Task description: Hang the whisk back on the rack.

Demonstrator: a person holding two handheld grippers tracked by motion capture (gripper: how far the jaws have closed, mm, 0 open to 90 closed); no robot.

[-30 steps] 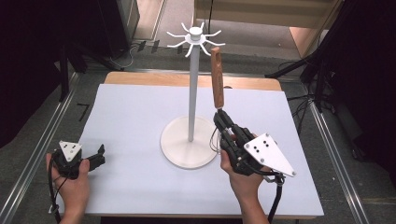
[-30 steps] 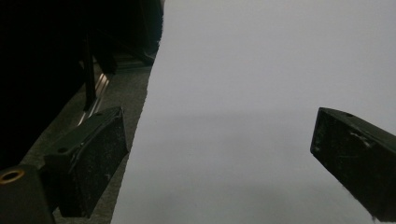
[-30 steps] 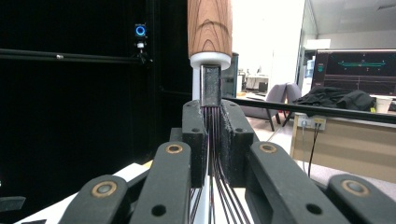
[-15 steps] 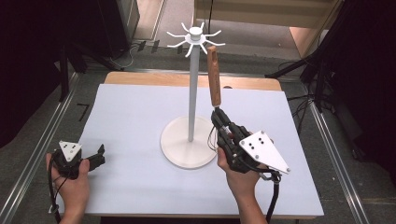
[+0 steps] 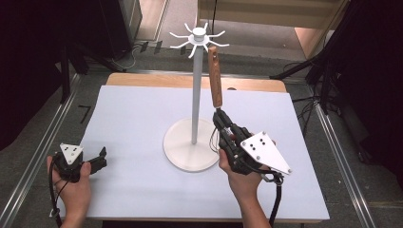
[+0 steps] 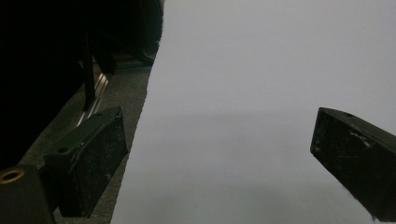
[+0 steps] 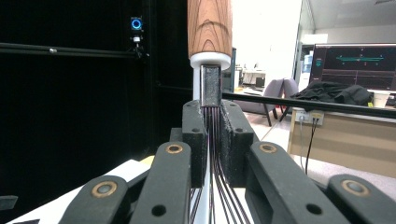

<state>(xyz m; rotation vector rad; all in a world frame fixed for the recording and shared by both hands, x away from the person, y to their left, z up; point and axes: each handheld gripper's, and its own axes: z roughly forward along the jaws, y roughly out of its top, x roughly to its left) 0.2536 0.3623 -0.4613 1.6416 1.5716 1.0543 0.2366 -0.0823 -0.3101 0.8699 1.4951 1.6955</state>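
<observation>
The right gripper (image 5: 223,124) stands just beside the white stand (image 5: 192,114), its fingers (image 7: 194,135) clamped on the thin dark wires of a whisk (image 5: 215,83). The whisk rises upright from the grip, its smooth wooden handle capped by a white collar and a square metal ferrule, its top near the stand's hooked arms. The stand has a slim white pole on a round flat base, which rests on the pale matte tabletop (image 5: 133,114). Well away from the stand, at the tabletop's near corner, the left gripper (image 5: 95,161) lies low, its black fingers (image 6: 93,158) spread wide apart over bare surface.
</observation>
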